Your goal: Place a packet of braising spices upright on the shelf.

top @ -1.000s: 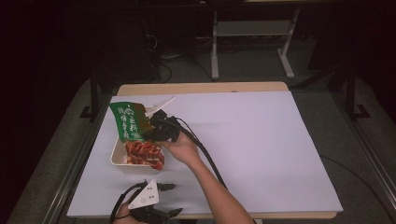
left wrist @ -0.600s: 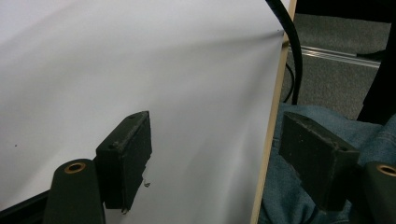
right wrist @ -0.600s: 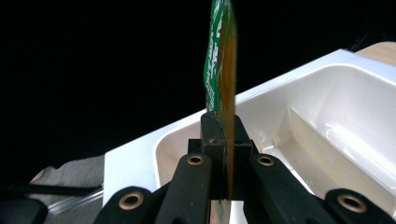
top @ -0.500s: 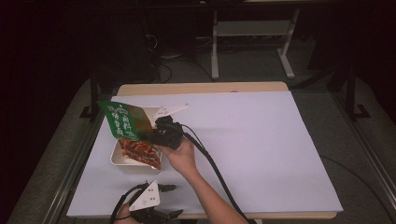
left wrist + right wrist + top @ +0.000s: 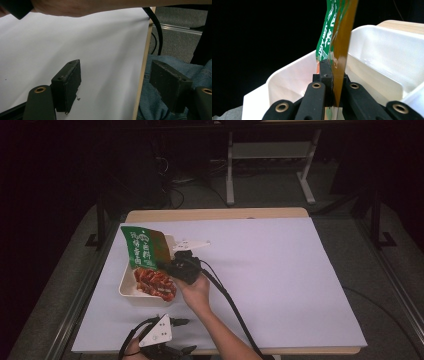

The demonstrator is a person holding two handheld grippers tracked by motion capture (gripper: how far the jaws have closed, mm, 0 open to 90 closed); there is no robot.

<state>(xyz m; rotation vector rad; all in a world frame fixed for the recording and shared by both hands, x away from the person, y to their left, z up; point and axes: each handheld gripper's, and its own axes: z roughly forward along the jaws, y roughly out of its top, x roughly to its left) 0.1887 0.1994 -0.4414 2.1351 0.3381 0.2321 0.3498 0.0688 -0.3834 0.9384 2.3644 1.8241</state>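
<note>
Green-and-orange foil snack pouch (image 5: pixel 337 37): upright above white plastic tray (image 5: pixel 126 287), long axis vertical, pinched by right gripper (image 5: pixel 332 82). Left gripper (image 5: pixel 115 87): fingers spread, idle nr table edge.

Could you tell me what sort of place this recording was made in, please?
Probably a lab or workshop set up for recording: a table covered in plain white sheeting, a metal frame and loose cables on the dark floor behind, and the cabled right gripper.

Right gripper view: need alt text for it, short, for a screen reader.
The right gripper has its two black jaws shut on a green and orange snack bag, which stands upright between them. Behind and around it is a white tray with raised walls, against a dark background.
</note>
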